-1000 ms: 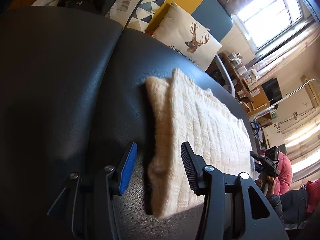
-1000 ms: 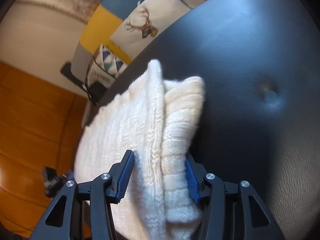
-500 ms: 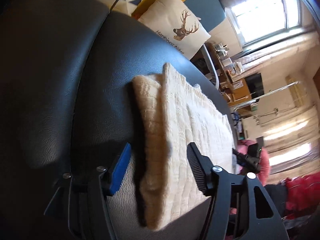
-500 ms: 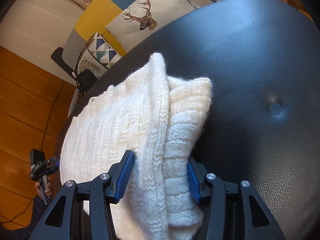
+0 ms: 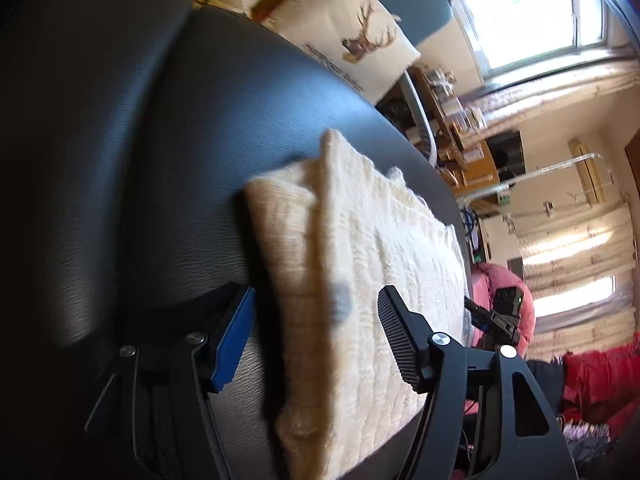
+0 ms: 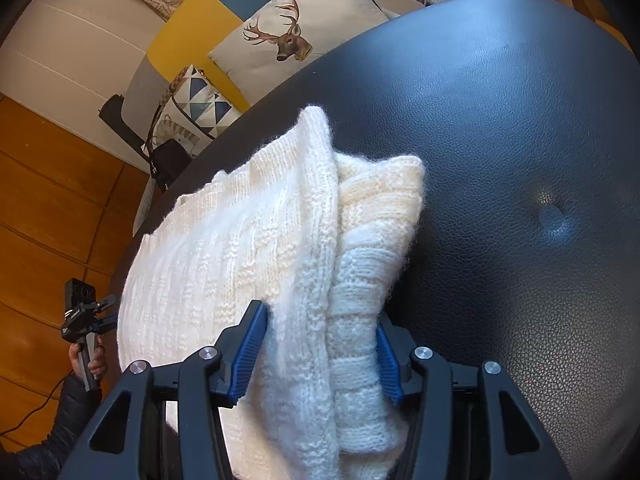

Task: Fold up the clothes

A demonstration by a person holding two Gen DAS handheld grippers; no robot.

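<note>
Cream sweater (image 6: 256,264) on black cushion (image 6: 500,128)

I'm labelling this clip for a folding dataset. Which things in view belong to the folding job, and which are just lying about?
Part of the job:
- cream knitted sweater, folded on the black leather cushion
- right gripper, clamped on its folded edge
- left gripper, jaws just opened, astride the other end

Just lying about:
- deer pillow
- triangle-pattern pillow
- black handbag

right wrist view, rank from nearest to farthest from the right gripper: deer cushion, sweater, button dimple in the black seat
1. sweater, between the fingers of the right gripper.
2. button dimple, off to the right on the black seat.
3. deer cushion, far back beyond the seat's edge.
</note>
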